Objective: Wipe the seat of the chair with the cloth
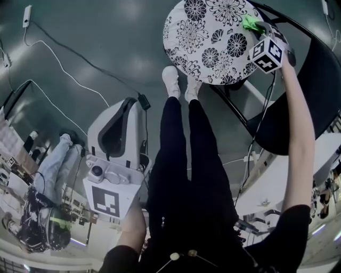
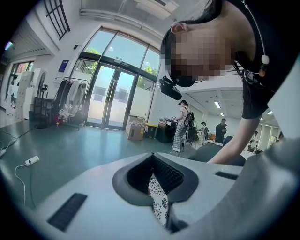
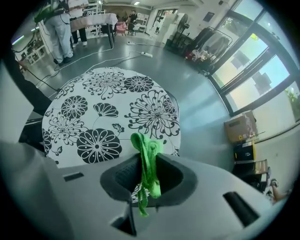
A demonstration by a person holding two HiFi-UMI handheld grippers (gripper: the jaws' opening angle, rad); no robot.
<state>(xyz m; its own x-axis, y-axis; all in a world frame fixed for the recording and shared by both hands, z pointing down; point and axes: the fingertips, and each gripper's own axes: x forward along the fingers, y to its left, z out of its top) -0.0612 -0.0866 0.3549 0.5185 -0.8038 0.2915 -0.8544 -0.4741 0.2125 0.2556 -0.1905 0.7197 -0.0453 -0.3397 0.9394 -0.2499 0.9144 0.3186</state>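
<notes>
The chair seat (image 1: 210,40) is round and white with black flowers, at the top of the head view. My right gripper (image 1: 257,27) reaches over its right edge, shut on a crumpled green cloth (image 1: 249,22). In the right gripper view the cloth (image 3: 147,164) hangs pinched between the jaws of the right gripper (image 3: 146,152), just above the near rim of the seat (image 3: 108,108). My left gripper (image 1: 130,104) is held low at the left, away from the chair, over bare floor. Its jaws meet at the tips of the left gripper (image 2: 152,155) with nothing held.
The chair's black back and frame (image 1: 314,85) curve along the right. The person's legs and white shoes (image 1: 171,80) stand by the seat. A white cable and power strip (image 1: 26,15) lie on the floor at the left. Another person (image 1: 53,165) stands at the lower left.
</notes>
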